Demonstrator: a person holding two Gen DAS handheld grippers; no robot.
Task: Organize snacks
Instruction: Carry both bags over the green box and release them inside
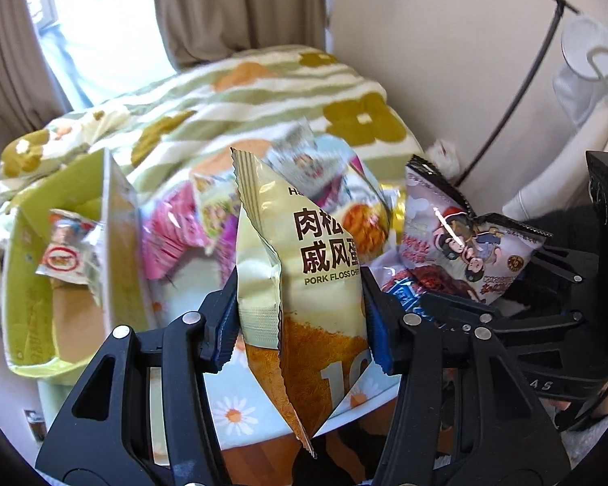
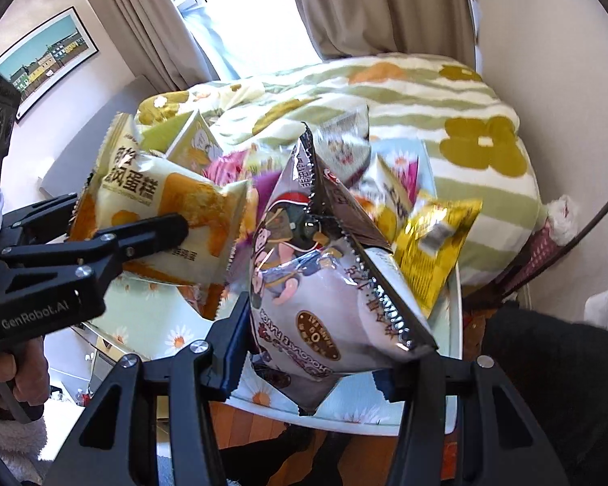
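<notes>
I have a cream and orange foil packet of pork floss cake (image 1: 304, 279) clamped between the pads of my left hand-held gripper (image 1: 300, 324), lifted clear of the bench (image 1: 231, 413) with its daisy-print cloth. Its long axis runs nearly upright, the crimped top edge pointing away from me and up, the bottom corner hanging below the jaws. My right hand-held gripper (image 2: 320, 348) is closed on a pale lilac foil packet with cartoon figures and dark crimped edges (image 2: 324, 267), tilted, its top seam leaning up and away.

Beyond both packets lies the loose pile of remaining snacks: a pink wrapper (image 1: 170, 235), a gold foil packet (image 2: 433, 239). Left of my left hand-held gripper stands an open green cardboard box (image 1: 32, 283) with one small packet inside.

I judge this the carrying step; next, each packet needs swinging over the box and letting go.
</notes>
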